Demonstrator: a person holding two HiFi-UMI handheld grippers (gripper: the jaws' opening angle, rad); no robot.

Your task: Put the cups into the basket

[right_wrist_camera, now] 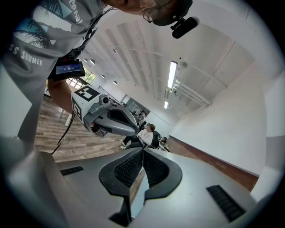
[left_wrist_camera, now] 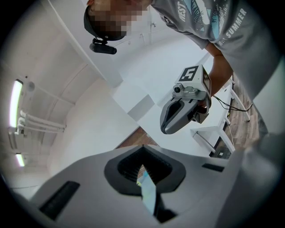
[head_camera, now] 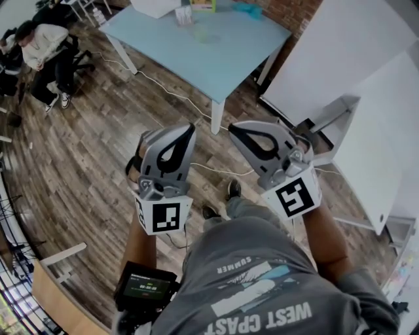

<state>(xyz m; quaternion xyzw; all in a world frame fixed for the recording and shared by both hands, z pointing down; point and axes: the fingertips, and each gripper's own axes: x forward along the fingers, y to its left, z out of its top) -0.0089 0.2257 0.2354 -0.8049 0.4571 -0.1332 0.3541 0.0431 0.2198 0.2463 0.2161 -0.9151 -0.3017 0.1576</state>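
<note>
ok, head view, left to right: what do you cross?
Seated person → left gripper → right gripper → white panel. The blue table is left out because it spans above both grippers.

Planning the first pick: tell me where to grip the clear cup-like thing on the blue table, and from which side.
The clear thing seems to stand upright on the blue table, too small for detail. So, likely: pinch its side wall near mid-height, coming in level from the near table edge. The left gripper and right gripper are both shut; open one first.
</note>
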